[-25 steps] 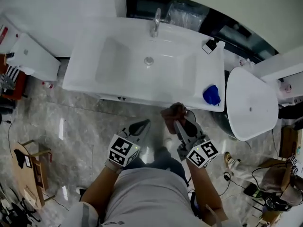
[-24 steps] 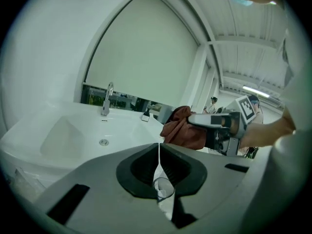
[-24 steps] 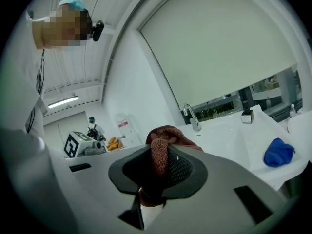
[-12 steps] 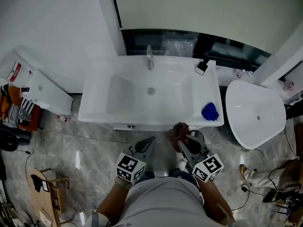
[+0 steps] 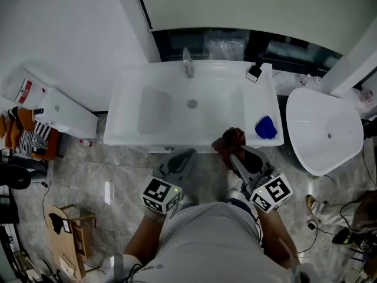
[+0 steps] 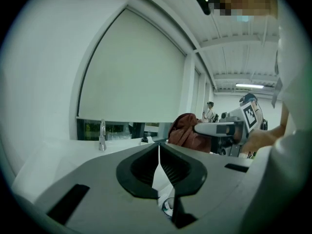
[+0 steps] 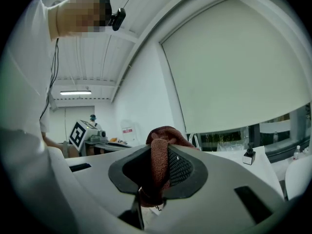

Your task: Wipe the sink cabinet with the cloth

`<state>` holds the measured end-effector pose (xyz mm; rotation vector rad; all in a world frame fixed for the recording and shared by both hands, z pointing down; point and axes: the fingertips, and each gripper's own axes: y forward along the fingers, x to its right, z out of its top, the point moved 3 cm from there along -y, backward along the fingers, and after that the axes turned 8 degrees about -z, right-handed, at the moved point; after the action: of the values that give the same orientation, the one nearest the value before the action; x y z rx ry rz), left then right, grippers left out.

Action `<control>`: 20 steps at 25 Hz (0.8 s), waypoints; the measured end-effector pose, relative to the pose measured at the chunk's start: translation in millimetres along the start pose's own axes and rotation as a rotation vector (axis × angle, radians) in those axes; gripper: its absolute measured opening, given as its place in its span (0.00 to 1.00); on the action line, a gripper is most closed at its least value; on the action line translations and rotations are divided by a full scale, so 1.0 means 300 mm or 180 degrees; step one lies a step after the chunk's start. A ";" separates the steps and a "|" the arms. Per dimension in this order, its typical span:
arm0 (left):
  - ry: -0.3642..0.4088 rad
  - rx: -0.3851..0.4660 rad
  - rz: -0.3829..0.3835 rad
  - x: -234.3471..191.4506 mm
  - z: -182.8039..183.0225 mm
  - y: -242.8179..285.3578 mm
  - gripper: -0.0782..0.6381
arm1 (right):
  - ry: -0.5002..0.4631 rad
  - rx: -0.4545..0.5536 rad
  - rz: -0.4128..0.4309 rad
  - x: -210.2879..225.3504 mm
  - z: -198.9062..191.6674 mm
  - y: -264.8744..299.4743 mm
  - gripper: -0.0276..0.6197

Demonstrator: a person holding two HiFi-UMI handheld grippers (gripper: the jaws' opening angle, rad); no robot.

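The right gripper [image 5: 234, 153] has its 2 jaws closed on the dark red cloth [image 5: 230, 139], which fills the gap between them and stands out of the tips in a bunch. The cloth is at the front edge of the white sink [image 5: 121, 131], on its right part and near a blue object [image 5: 265, 127] on the rim; if it touches the sink cabinet [image 5: 169, 148] I cannot tell. The left gripper [image 5: 181, 156] is to the left, before the cabinet, its jaws pressed together and holding nothing.
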<state>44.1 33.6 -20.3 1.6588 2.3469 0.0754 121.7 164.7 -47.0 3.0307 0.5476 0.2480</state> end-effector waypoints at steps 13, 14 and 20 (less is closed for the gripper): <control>0.0011 0.0090 0.0053 -0.023 0.057 -0.005 0.13 | -0.0129 0.0090 -0.0015 0.012 0.046 0.006 0.16; 0.0012 0.0097 0.0055 -0.025 0.061 -0.006 0.13 | -0.0109 0.0085 -0.0023 0.014 0.044 0.008 0.16; 0.0022 0.0093 0.0041 -0.025 0.065 -0.011 0.13 | -0.0049 0.0073 -0.0098 0.026 0.040 0.004 0.16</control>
<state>48.0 23.3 -38.3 1.6897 2.3535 0.0497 131.4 166.0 -57.4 3.0407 0.5997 0.2185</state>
